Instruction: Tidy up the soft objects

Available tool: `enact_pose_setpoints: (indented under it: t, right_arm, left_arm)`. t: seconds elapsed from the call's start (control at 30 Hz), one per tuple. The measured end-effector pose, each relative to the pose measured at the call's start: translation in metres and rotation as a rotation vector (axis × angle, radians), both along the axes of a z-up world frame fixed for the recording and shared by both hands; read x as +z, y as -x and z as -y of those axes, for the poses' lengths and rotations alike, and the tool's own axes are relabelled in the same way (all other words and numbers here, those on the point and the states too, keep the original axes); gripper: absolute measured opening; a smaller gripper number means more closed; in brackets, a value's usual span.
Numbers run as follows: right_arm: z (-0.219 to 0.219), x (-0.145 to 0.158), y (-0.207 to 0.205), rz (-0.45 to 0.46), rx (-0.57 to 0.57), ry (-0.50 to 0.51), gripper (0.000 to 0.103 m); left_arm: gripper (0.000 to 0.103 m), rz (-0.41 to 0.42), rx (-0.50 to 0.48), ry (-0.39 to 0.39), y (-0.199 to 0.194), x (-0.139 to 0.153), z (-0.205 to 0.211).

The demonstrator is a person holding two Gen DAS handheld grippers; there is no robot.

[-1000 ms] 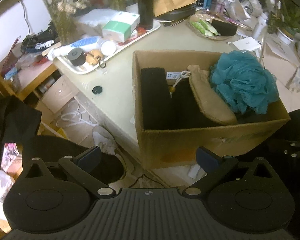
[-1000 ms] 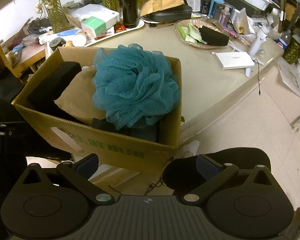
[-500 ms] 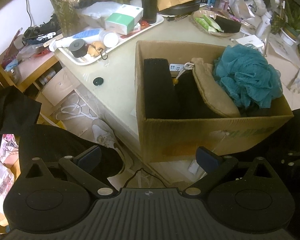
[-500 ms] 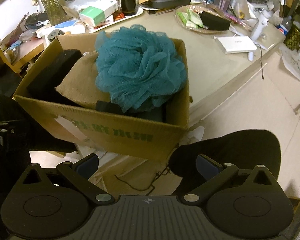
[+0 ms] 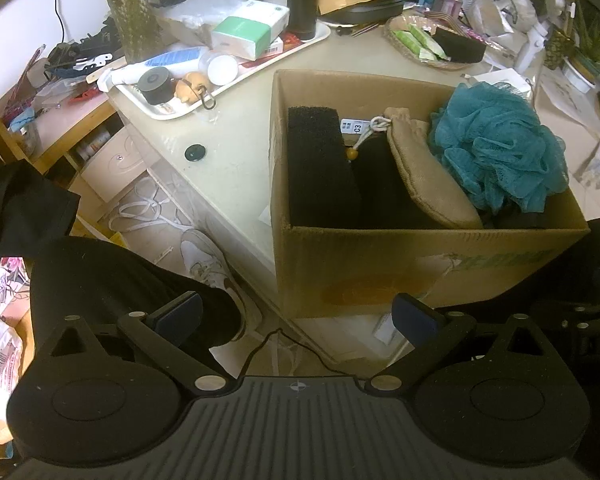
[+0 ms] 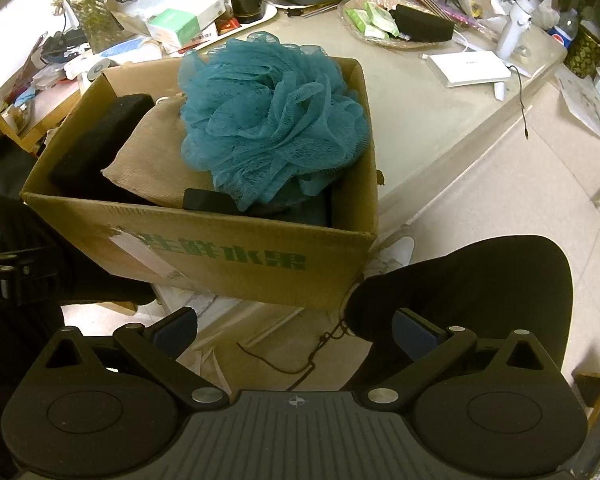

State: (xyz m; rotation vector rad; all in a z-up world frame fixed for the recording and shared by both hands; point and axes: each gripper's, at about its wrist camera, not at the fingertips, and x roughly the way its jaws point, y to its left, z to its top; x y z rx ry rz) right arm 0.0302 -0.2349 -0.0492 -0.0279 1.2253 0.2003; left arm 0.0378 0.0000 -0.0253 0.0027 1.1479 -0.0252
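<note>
A cardboard box stands at the near edge of a beige table; it also shows in the right wrist view. Inside lie a black foam block, a tan drawstring pouch and a teal mesh bath pouf. The right wrist view shows the pouf on top, the pouch and the foam block. My left gripper is open and empty, below and in front of the box. My right gripper is open and empty, in front of the box.
A white tray of toiletries sits at the table's back left. A wicker basket with a black sponge sits at the back. A white device lies right of the box. The person's dark legs and shoes are below.
Both grippers have drawn back and risen a little from the box, so it sits farther off in both views. Both stay open and empty.
</note>
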Motion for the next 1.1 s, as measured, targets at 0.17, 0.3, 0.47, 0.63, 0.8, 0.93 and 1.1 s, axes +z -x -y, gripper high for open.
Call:
enact_pose_setpoints:
  t: [0.17, 0.3, 0.47, 0.63, 0.8, 0.93, 1.1]
  right_arm:
    - [-0.001, 0.0005, 0.0004, 0.003, -0.001, 0.003, 0.103]
    - [-0.0012, 0.0004, 0.0007, 0.003, 0.0, 0.003, 0.103]
    - [-0.0012, 0.0004, 0.0005, 0.005, 0.0, 0.005, 0.103]
    - [-0.0011, 0.0007, 0.0002, 0.004, 0.0, 0.004, 0.103]
    - [-0.0011, 0.0007, -0.0001, 0.005, 0.002, 0.005, 0.103]
    - [-0.0012, 0.0008, -0.0002, 0.005, 0.003, 0.006, 0.103]
    - [-0.0023, 0.002, -0.0001, 0.006, 0.003, 0.007, 0.103]
  left_arm:
    - [0.103, -0.001, 0.002, 0.003, -0.0006, 0.0001, -0.0004]
    - [0.103, 0.0, 0.002, 0.003, -0.0007, 0.0002, -0.0008]
    - [0.103, -0.001, 0.002, 0.004, -0.001, 0.0002, -0.0009]
    - [0.103, -0.001, 0.002, 0.004, -0.0012, 0.0003, -0.001]
    - [0.103, -0.001, 0.006, 0.005, -0.0011, 0.0001, -0.0015]
    - [0.103, 0.008, 0.009, 0.01, 0.0009, 0.0005, -0.0016]
    - [0.103, 0.033, 0.004, 0.027, 0.0013, 0.004, -0.003]
